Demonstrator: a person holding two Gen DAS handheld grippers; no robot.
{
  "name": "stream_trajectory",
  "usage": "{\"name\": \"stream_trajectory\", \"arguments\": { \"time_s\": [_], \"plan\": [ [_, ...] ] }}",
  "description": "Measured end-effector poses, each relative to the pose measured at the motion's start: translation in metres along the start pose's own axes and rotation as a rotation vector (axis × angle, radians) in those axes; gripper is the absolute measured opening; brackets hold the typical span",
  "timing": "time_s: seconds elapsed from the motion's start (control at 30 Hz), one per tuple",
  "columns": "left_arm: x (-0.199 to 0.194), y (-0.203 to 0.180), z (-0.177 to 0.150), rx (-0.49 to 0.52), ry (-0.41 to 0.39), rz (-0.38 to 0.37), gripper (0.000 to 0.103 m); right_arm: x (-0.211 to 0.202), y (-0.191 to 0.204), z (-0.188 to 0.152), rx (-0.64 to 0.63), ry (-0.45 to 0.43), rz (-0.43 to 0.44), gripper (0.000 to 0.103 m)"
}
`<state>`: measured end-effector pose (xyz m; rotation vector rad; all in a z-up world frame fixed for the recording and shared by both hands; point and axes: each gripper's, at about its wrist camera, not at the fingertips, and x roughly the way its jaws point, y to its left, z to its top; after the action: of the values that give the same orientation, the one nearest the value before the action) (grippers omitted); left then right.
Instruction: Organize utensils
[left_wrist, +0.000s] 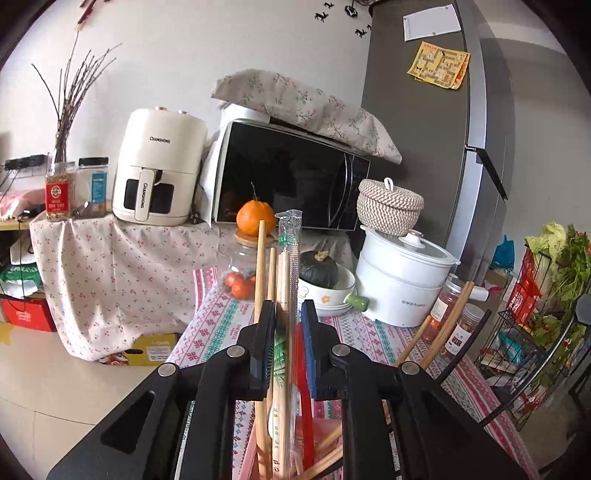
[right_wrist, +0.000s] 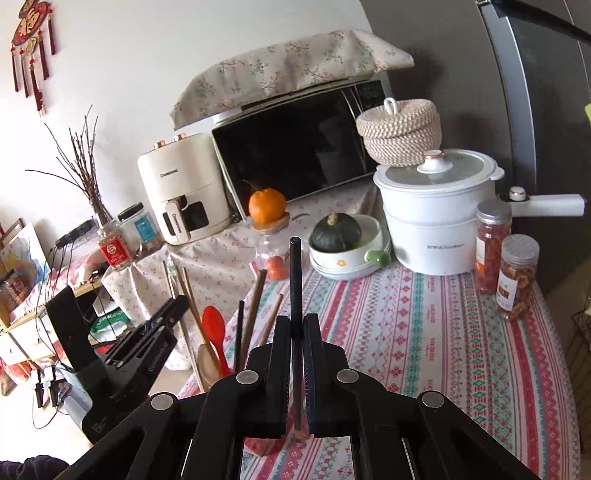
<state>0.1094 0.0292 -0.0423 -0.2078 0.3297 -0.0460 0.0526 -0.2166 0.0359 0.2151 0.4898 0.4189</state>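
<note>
**Right claw gripping a dark chopstick over the worktop**

The right claw (right_wrist: 296, 325) is pinching a single dark chopstick (right_wrist: 295, 280) between its jaws, the stick standing nearly upright. To its left, a bunch of utensils is sticking up: a red spoon (right_wrist: 214, 326), a wooden spoon (right_wrist: 207, 360), brown chopsticks (right_wrist: 257, 299) and another dark chopstick (right_wrist: 240, 328). The left claw (right_wrist: 162, 317) is reaching in beside them, its jaws too foreshortened to read. The patterned worktop (right_wrist: 424, 332) is carrying a green squash (right_wrist: 335, 232) sitting in a bowl (right_wrist: 354, 262).
</note>
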Motion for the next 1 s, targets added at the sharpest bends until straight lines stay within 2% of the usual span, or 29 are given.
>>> {"name": "stream_trajectory", "arguments": {
  "time_s": [0.1, 0.13, 0.3, 0.43, 0.5, 0.6, 0.67, 0.83, 1.0],
  "plan": [
    [-0.007, 0.001, 0.002, -0.006, 0.024, -0.019, 0.041, -0.007, 0.009, 0.006, -0.017, -0.012, 0.021, 0.005],
    [-0.010, 0.001, 0.003, -0.005, 0.031, -0.024, 0.045, -0.009, 0.013, 0.008, -0.020, -0.017, 0.028, 0.005],
    [-0.024, 0.004, 0.011, 0.020, 0.089, -0.013, 0.047, -0.018, 0.028, 0.018, -0.033, -0.051, 0.074, 0.005],
    [-0.034, 0.014, 0.021, 0.017, 0.157, 0.025, 0.055, -0.019, 0.039, 0.024, -0.039, -0.070, 0.106, 0.005],
    [-0.037, 0.018, 0.024, 0.036, 0.197, 0.052, 0.057, -0.017, 0.044, 0.027, -0.045, -0.077, 0.118, 0.005],
    [-0.038, 0.023, 0.020, 0.081, 0.279, 0.113, 0.066, -0.012, 0.050, 0.029, -0.044, -0.084, 0.135, 0.005],
    [-0.037, 0.028, 0.013, 0.085, 0.338, 0.136, 0.067, -0.005, 0.053, 0.029, -0.052, -0.074, 0.135, 0.005],
    [-0.030, 0.045, -0.001, 0.018, 0.461, 0.113, 0.067, 0.017, 0.058, 0.022, -0.061, -0.049, 0.117, 0.005],
    [-0.027, 0.056, -0.006, -0.029, 0.512, 0.089, 0.067, 0.039, 0.062, 0.014, -0.082, 0.002, 0.095, 0.005]
  ]
}}
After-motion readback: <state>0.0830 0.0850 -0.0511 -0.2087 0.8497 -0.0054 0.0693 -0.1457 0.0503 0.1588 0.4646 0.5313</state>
